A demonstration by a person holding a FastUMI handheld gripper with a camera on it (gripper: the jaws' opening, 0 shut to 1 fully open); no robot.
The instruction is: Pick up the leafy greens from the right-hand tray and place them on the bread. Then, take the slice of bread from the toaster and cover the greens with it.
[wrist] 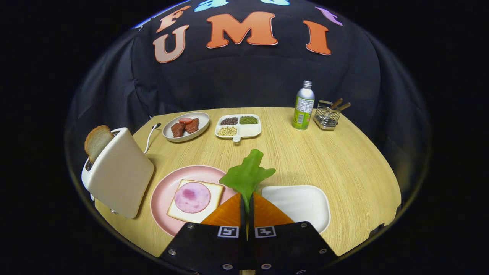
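Greens [247, 176] hang pinched between the gripper [247, 204] fingers, lifted off the white tray [305, 206] and poised between it and the pink plate [164, 194]. The hold seems to be on the stem alone, so the leaf could slip or twist during the carry and land beside the bread [174, 210] topped with ham [192, 197]. Toast [96, 142] waits in the toaster [120, 172].

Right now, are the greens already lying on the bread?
No, the greens are pinched between the shut gripper fingers, above the table beside the bread.
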